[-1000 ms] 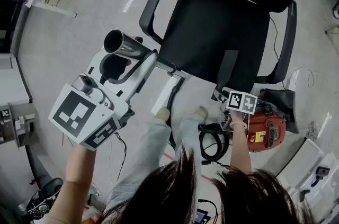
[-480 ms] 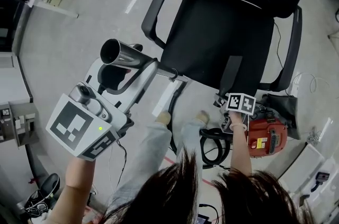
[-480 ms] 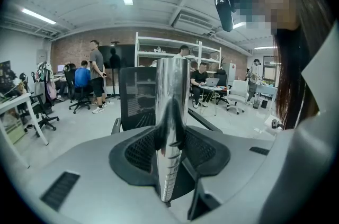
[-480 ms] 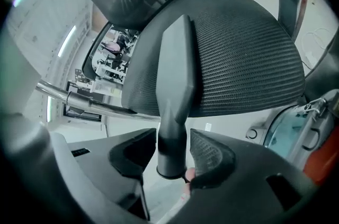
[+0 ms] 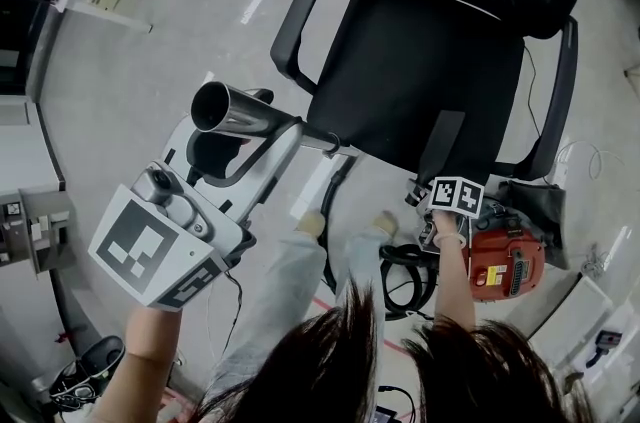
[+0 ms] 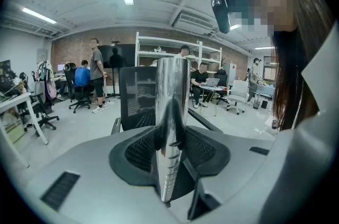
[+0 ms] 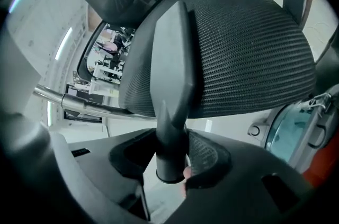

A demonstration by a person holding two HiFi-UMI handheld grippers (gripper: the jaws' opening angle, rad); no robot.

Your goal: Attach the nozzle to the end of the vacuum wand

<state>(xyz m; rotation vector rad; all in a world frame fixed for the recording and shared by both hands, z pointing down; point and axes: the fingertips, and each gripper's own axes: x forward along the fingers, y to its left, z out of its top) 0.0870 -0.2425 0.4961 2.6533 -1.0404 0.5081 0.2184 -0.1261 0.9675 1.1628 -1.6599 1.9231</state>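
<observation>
Left gripper (image 5: pixel 228 151), at 8 o'clock in the head view: fingers clenched on the chrome vacuum wand (image 5: pixel 232 108), its open end toward 10 o'clock. Right gripper (image 5: pixel 432 179), at 4 o'clock: fingers grasping the dark nozzle (image 5: pixel 441 139) at its round collar, flat tip toward 12 o'clock over the office chair (image 5: pixel 400 61) seat; contact with the seat cannot be confirmed. Wand and nozzle are well apart. A red vacuum body (image 5: pixel 505 261) sits on the floor at 4 o'clock, beside the chair.
</observation>
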